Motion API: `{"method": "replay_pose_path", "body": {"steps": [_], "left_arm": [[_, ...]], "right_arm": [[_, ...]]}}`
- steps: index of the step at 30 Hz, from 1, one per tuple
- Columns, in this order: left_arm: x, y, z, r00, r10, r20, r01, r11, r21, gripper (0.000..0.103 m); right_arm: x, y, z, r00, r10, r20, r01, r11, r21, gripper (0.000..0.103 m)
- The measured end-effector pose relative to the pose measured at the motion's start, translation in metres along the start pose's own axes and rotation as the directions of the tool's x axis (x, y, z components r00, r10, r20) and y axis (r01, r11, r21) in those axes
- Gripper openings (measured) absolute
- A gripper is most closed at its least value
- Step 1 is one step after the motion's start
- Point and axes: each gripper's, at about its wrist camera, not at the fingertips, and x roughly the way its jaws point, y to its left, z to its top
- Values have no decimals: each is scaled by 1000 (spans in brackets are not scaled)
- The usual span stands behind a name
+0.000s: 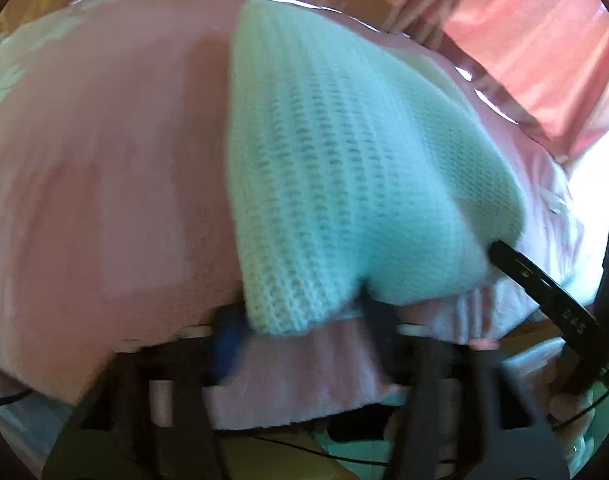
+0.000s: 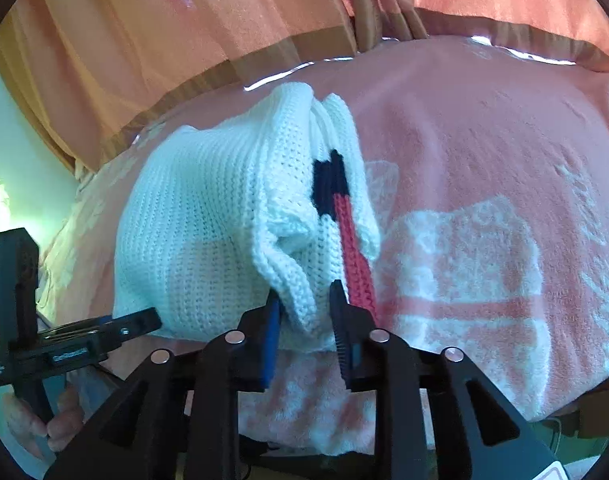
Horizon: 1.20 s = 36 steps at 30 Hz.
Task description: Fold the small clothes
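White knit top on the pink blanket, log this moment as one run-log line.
step: folding | white knit top: on pink blanket | left gripper: near hem between fingers | right gripper: bunched near edge between fingers

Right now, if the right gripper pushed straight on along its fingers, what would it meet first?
The white knitted garment: its folded near edge already sits between the right gripper fingers. Beyond that lies the pink blanket; depth there is unclear.

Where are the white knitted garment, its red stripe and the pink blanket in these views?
white knitted garment (image 2: 192,232): right wrist view, on its broad ribbed panel.
red stripe (image 2: 354,252): right wrist view, midway along the red band.
pink blanket (image 1: 104,168): left wrist view, bare stretch left of the garment.
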Motion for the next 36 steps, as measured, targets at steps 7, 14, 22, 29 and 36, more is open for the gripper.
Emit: {"method": "replay_pose_path", "body": {"steps": [7, 14, 22, 29, 36], "left_arm": [[-9, 0, -2, 1000, 24, -15, -23, 999, 25, 23], [-43, -6, 2, 1000, 9, 25, -10, 999, 37, 38], [-75, -29, 52, 957, 130, 260, -156, 984, 82, 64], [-35, -21, 62, 965, 166, 204, -181, 982, 58, 64], [-21, -12, 71, 970, 147, 192, -157, 987, 35, 70]], "right_arm": [[-29, 1, -3, 996, -46, 79, 47, 999, -10, 7], [-37, -1, -17, 997, -56, 55, 57, 998, -11, 22], [-23, 27, 72, 993, 6, 114, 3, 997, -74, 56], [42, 39, 94, 999, 1, 33, 4, 991, -137, 12], [57, 4, 89, 995, -95, 22, 96, 989, -115, 15]]}}
